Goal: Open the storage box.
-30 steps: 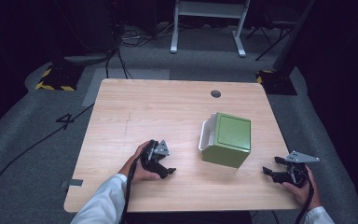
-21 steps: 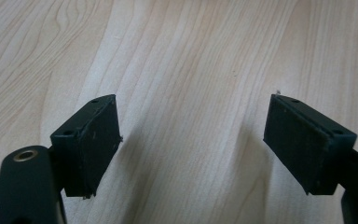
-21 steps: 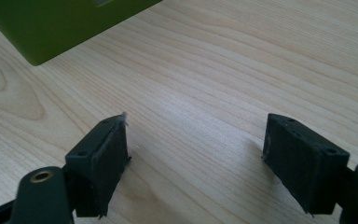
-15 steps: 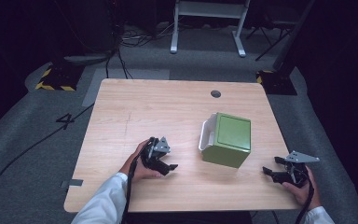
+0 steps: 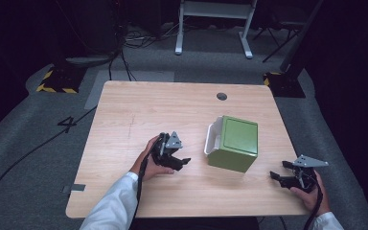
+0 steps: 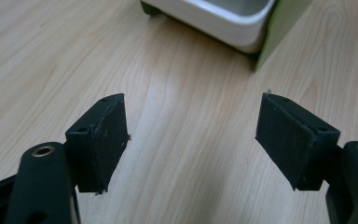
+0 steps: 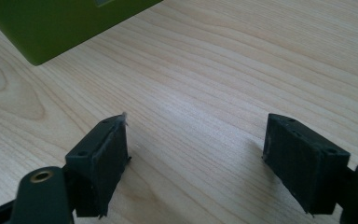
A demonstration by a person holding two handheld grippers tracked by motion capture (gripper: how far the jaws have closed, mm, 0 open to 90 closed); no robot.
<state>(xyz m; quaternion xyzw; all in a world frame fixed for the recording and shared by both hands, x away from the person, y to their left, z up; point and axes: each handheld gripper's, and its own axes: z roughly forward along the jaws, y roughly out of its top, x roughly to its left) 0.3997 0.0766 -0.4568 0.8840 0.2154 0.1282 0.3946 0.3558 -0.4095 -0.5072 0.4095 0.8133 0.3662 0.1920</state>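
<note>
High view shows one light wooden bench point(image 5: 139, 115) with a single round dark hole point(image 5: 222, 96) near its far edge. One green box-shaped container with a white inner rim point(image 5: 233, 143) lies on its side right of centre, white opening facing left. Two black grippers rest low over the bench: the left gripper point(image 5: 182, 162), held by one hand point(image 5: 152, 165), is just left of the container; the right gripper point(image 5: 276, 173) is near the bench's right front corner. Both sets of jaws stand spread wide, holding nothing.
</note>
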